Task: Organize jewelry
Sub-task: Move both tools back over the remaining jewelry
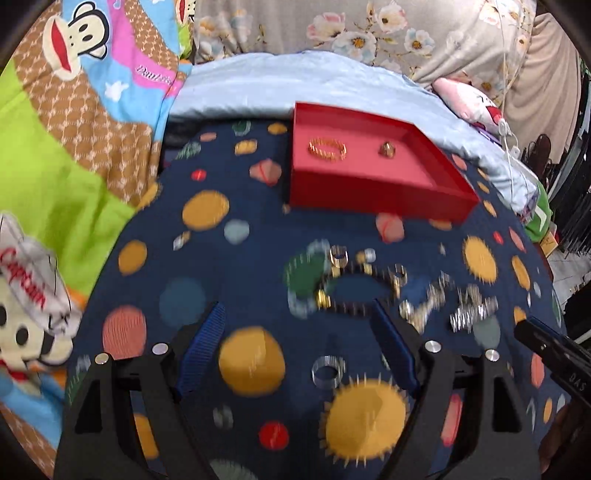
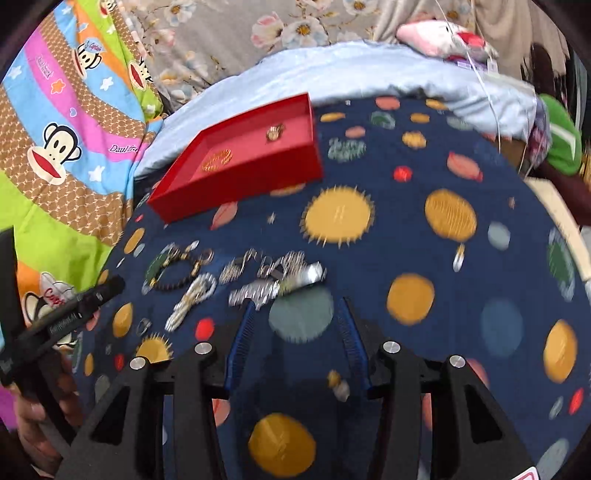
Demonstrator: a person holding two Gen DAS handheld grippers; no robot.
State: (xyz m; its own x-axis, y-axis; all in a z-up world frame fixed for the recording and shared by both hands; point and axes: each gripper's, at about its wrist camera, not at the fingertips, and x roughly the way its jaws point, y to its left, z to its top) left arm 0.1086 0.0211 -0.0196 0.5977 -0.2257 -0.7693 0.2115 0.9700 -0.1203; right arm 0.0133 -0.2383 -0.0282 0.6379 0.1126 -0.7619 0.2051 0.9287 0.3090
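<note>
A red tray (image 1: 369,194) (image 2: 240,181) sits at the far side of the dark blue spotted cloth (image 1: 240,280) (image 2: 406,236). In it lie a gold bracelet (image 1: 327,149) (image 2: 217,161) and a gold ring (image 1: 387,148) (image 2: 275,132). Nearer, loose jewelry is heaped: a dark bead bracelet (image 1: 351,291) (image 2: 173,273) and silver chains (image 1: 469,314) (image 2: 266,284). My left gripper (image 1: 297,306) hovers open just short of the bead bracelet, with a silver ring (image 1: 328,371) on the cloth beneath its gap. My right gripper (image 2: 297,304) is open and empty beside the chains.
A monkey-print blanket (image 1: 74,129) (image 2: 66,122) lies left, a pale blue quilt (image 1: 295,81) (image 2: 369,70) and floral fabric (image 1: 369,29) behind. A pink plush (image 2: 436,37) sits far right. A hand (image 2: 37,406) holds the other gripper's handle at the left edge of the right wrist view.
</note>
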